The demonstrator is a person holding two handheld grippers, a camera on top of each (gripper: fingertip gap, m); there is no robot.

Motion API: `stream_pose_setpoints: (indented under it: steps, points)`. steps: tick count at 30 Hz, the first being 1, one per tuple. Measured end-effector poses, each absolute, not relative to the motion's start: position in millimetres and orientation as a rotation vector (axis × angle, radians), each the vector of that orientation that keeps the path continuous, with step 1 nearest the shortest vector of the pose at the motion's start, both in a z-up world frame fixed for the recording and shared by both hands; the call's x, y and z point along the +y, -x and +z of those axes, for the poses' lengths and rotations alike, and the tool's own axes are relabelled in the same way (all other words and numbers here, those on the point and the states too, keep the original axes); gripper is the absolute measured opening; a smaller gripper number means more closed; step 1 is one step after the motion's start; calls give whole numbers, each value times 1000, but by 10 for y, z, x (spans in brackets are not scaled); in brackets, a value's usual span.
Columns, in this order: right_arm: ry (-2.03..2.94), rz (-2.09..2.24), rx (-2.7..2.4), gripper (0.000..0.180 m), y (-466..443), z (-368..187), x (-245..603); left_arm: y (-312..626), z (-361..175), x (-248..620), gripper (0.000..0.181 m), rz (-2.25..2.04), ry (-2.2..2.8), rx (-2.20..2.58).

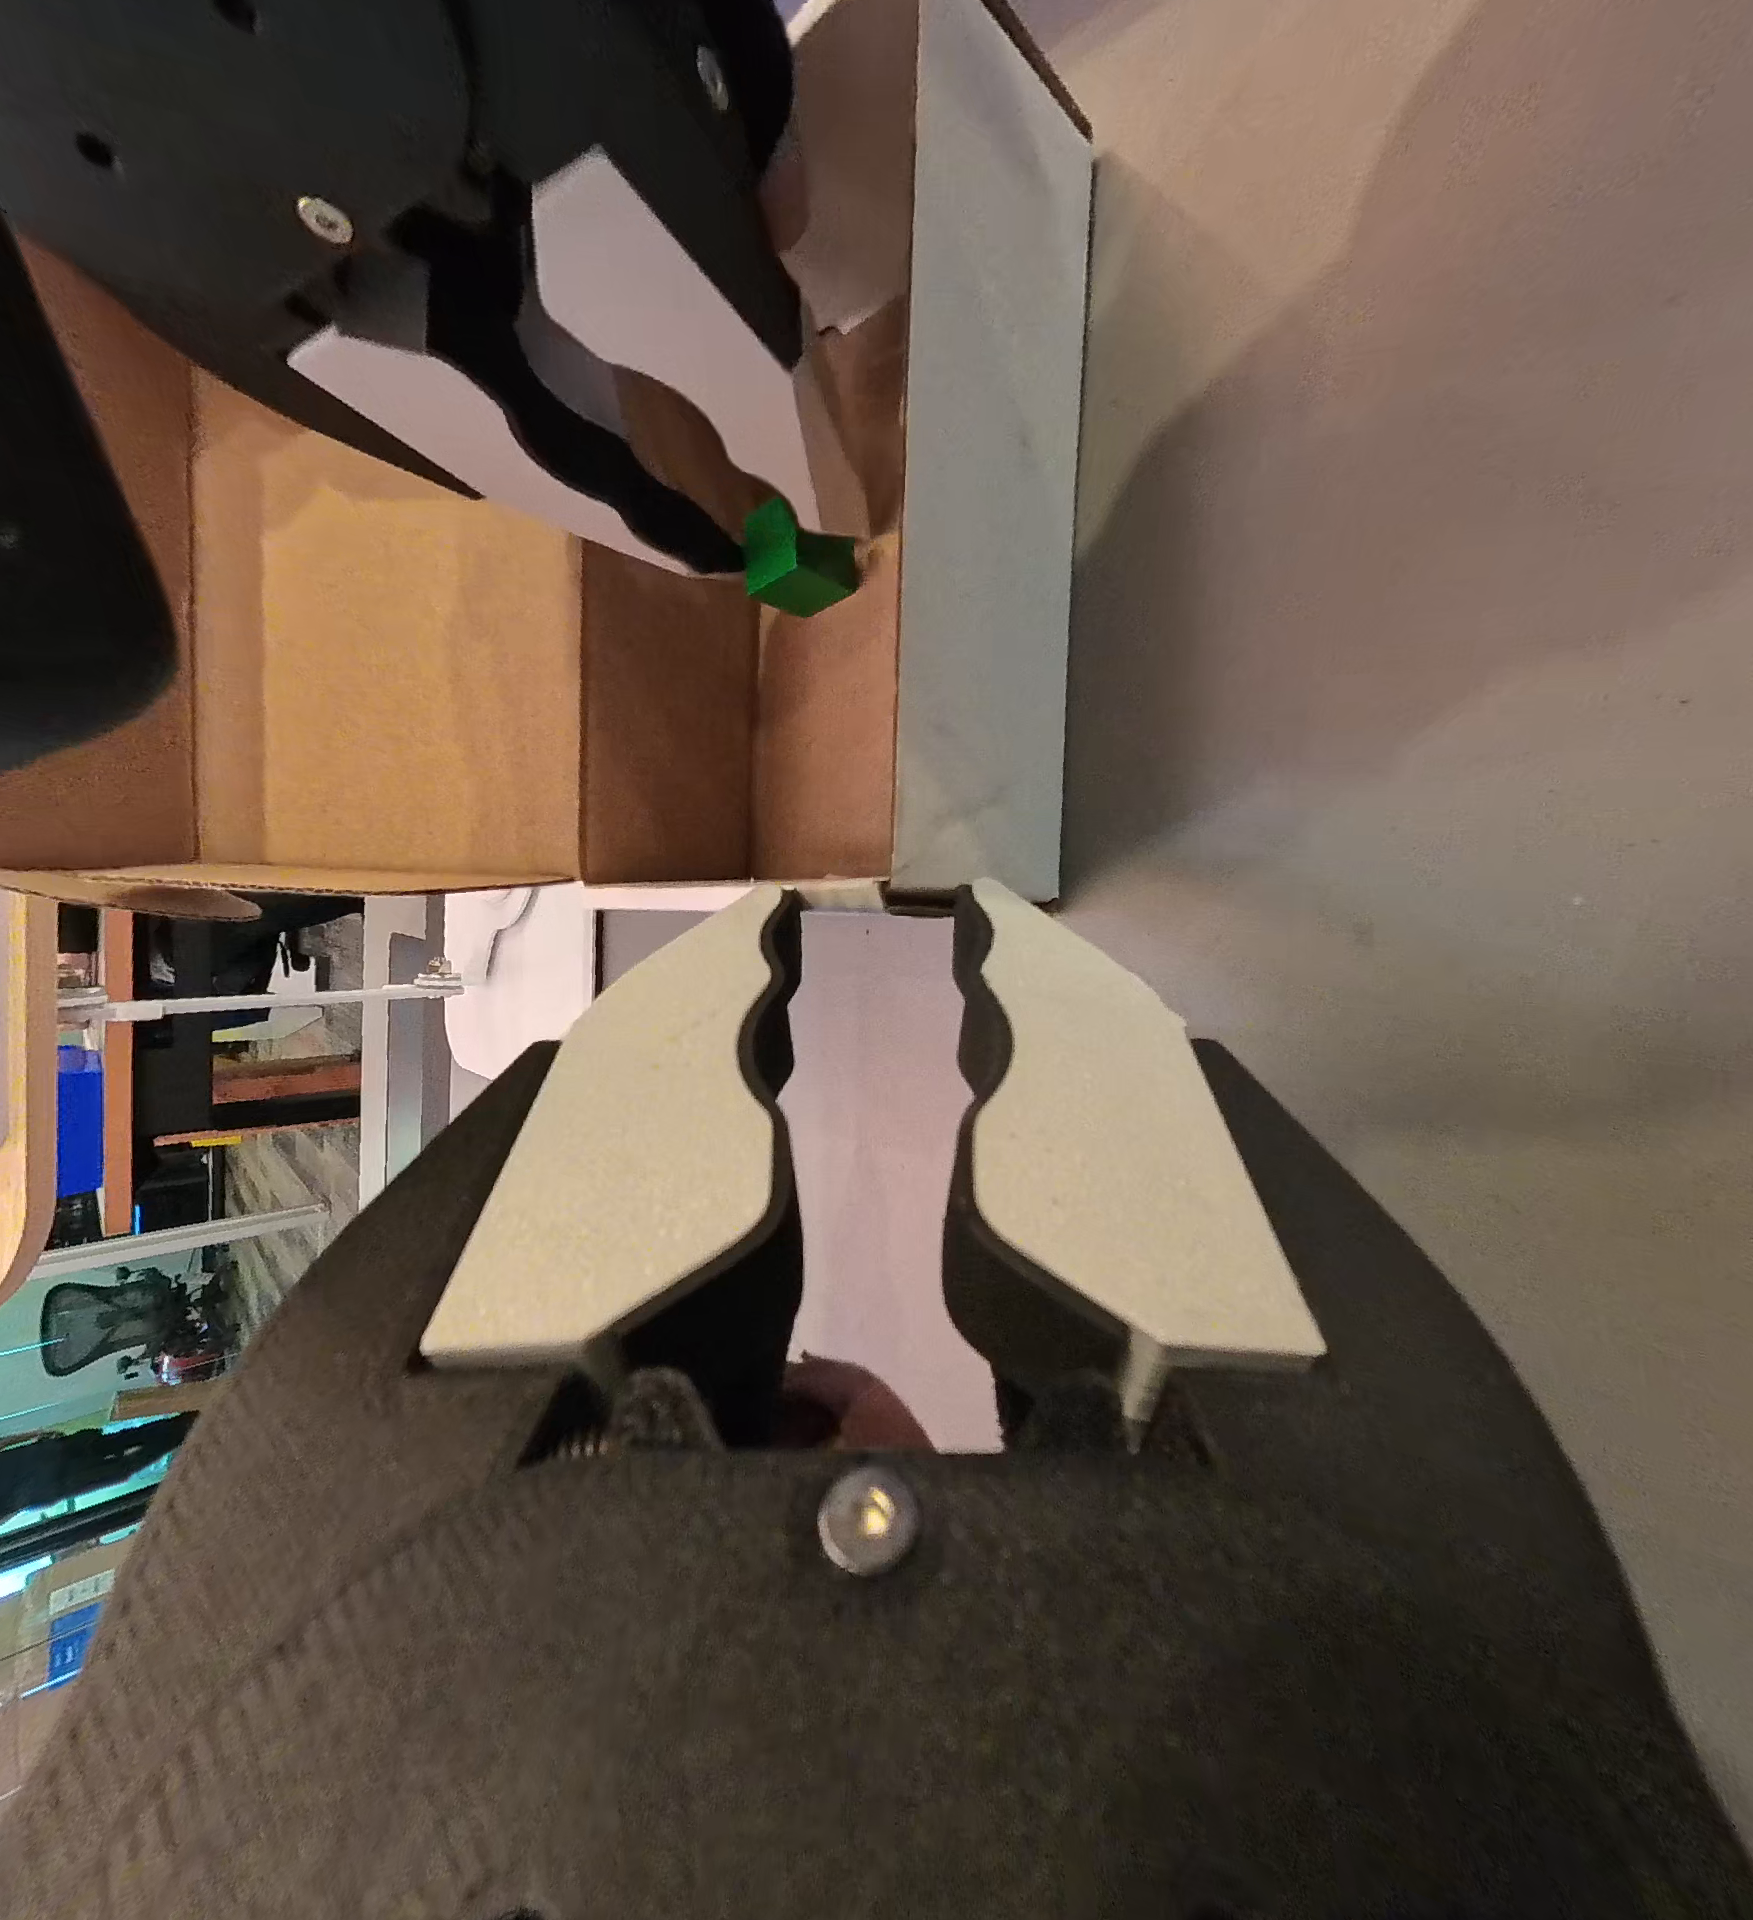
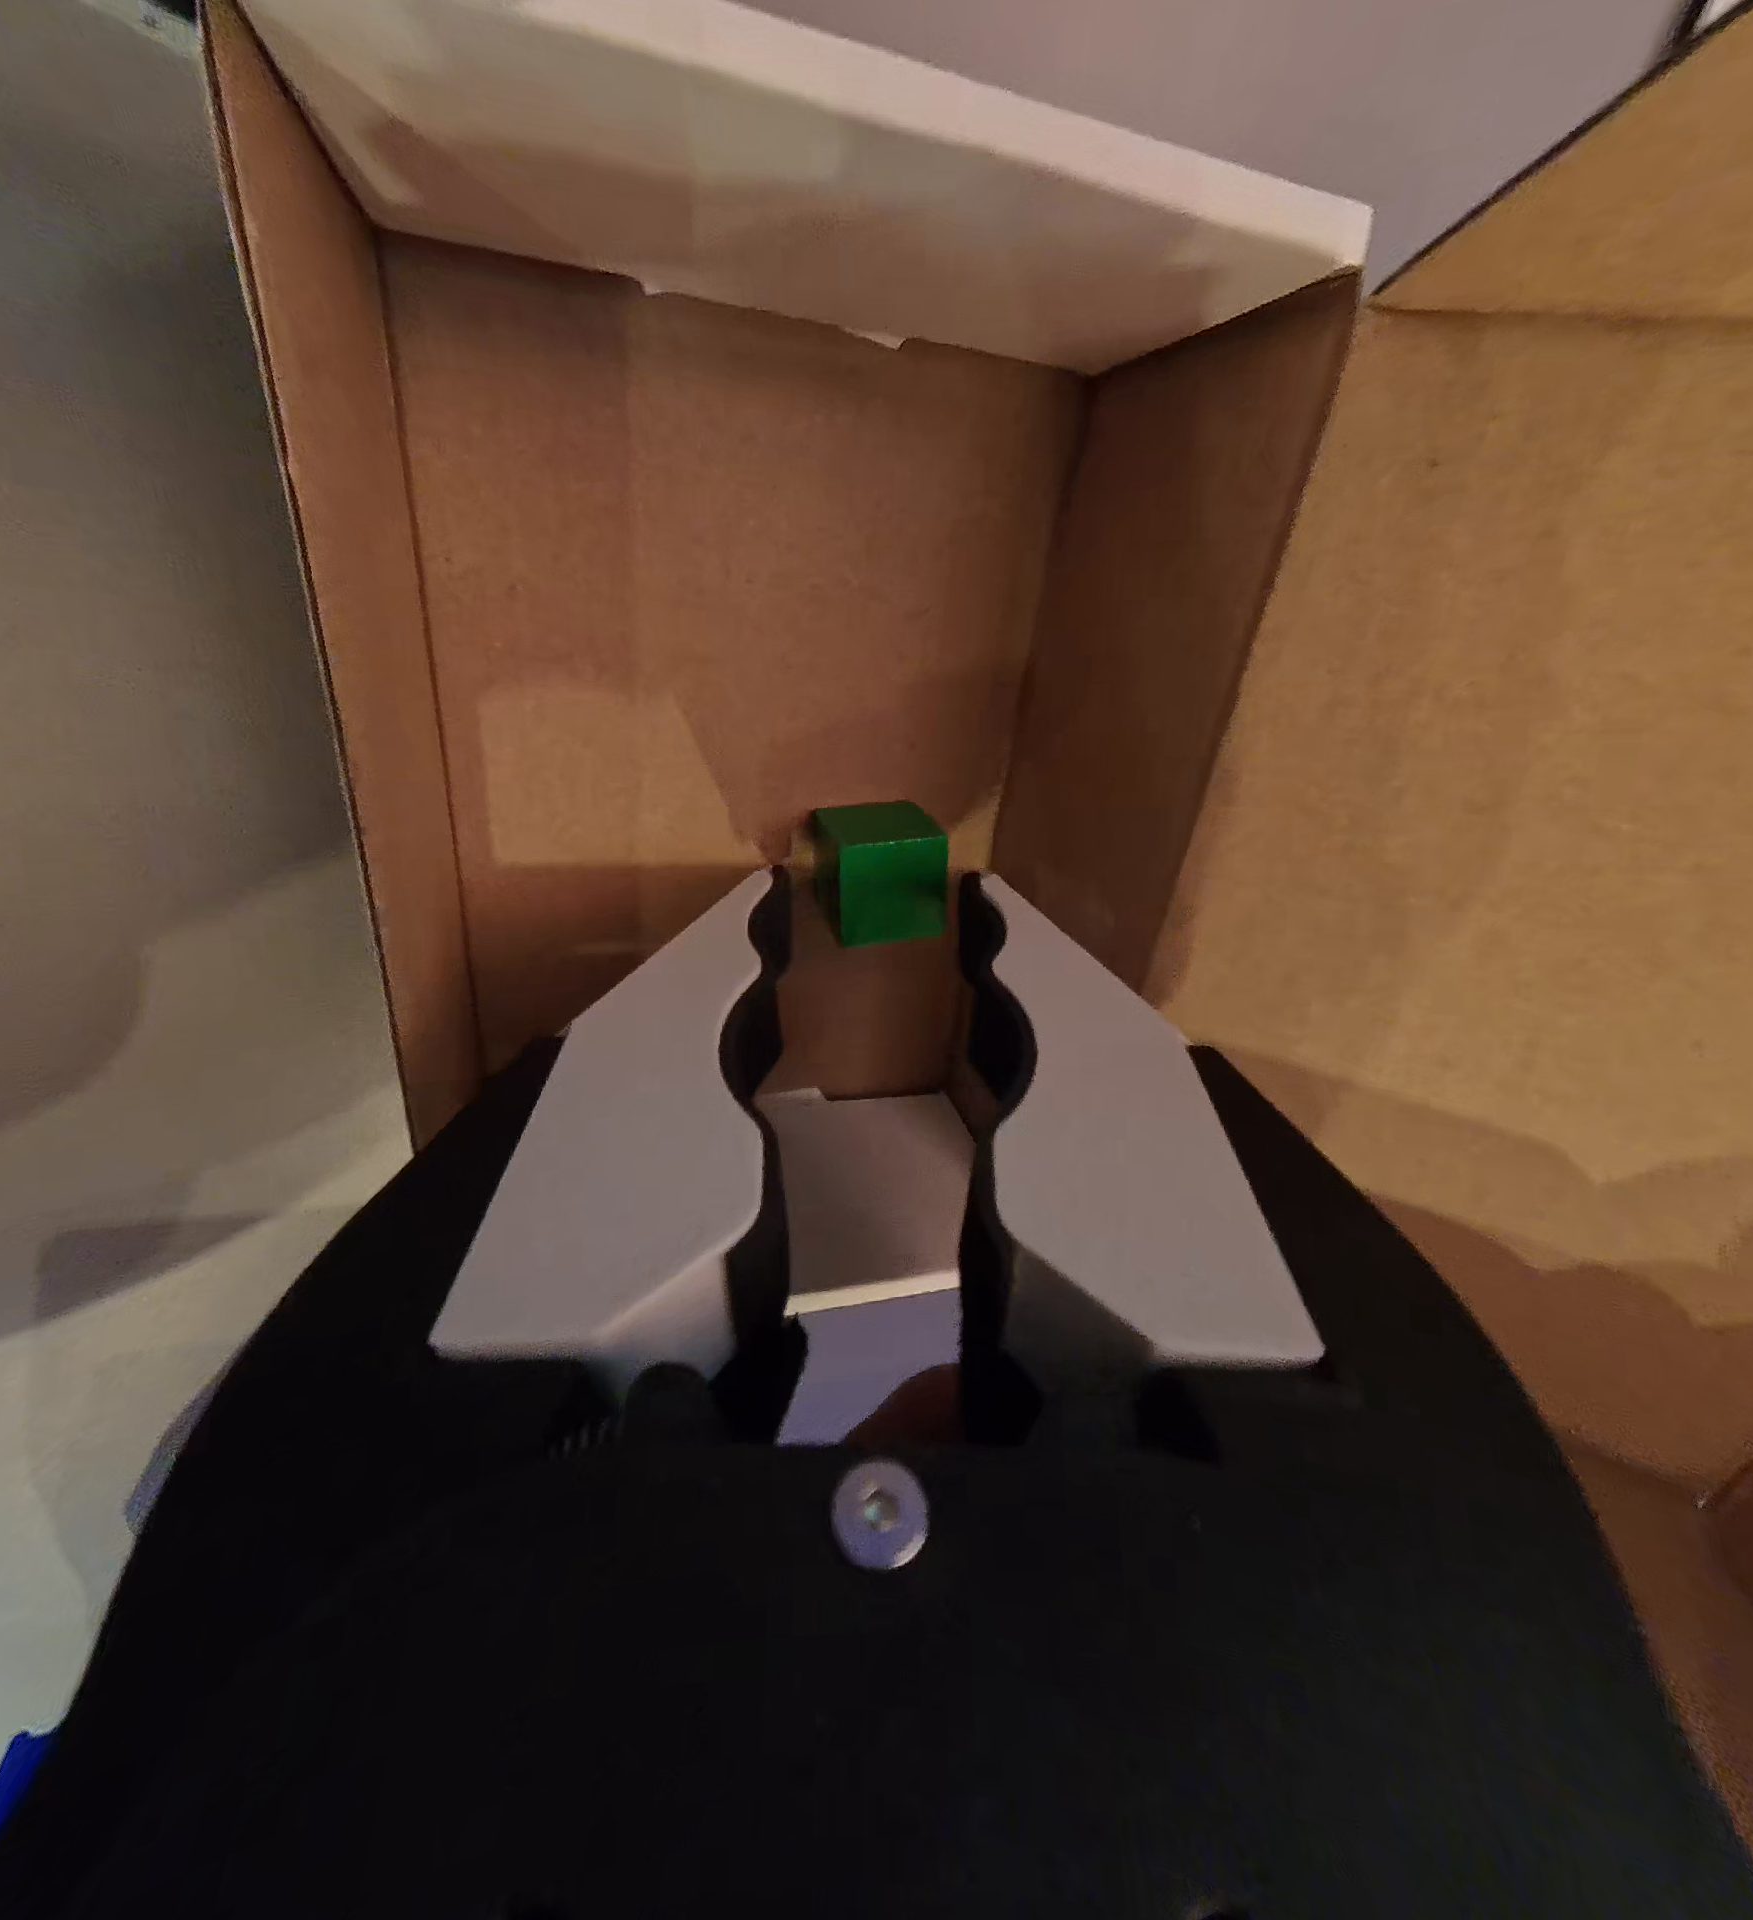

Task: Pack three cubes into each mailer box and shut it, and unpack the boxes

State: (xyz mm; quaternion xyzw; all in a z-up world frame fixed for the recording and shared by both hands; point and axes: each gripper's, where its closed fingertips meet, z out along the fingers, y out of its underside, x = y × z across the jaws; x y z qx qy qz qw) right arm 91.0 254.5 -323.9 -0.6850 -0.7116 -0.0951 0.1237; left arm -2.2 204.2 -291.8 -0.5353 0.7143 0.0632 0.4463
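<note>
one green cube (image 2: 877, 873) sits at 12 o'clock between right gripper (image 2: 867, 878) tips, jaws parted, not grasping yet; left gripper (image 1: 877, 899) released at mailer box (image 1: 986, 623) corner.

My right gripper (image 2: 867, 883) is down inside the open mailer box (image 2: 726, 582), and past the green cube (image 2: 880, 875) sitting right at my fingertips the brown floor runs clear up to the far wall. Cardboard walls close in on both sides, the raised lid (image 2: 1578, 727) blocks the right, so the open top is the one way through. My left gripper (image 1: 877, 899) sits just outside, fingertips up against the box's white corner, with bare table (image 1: 1474, 727) free to its right.
</note>
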Motion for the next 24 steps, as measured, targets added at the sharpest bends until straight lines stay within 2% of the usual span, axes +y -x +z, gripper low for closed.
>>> stream_pose_setpoints:
  steps: [8, 15, 20, 24]
  points:
    - [1985, -209, -2079, 19, -904, -3196, 2515, 20, -2919, 2043, 28, 159, 1325, 1768]
    - [1866, -100, -1831, 19, -1041, -2280, 2219, 34, -2923, 2046, 28, 155, 1321, 1760]
    - [1926, -236, -1628, 19, -1968, -1707, 1947, 28, -2923, 2044, 28, 157, 1320, 1761]
    - [2129, -425, -1500, 20, -3040, -1760, 1709, 30, -2925, 2045, 28, 159, 1322, 1762]
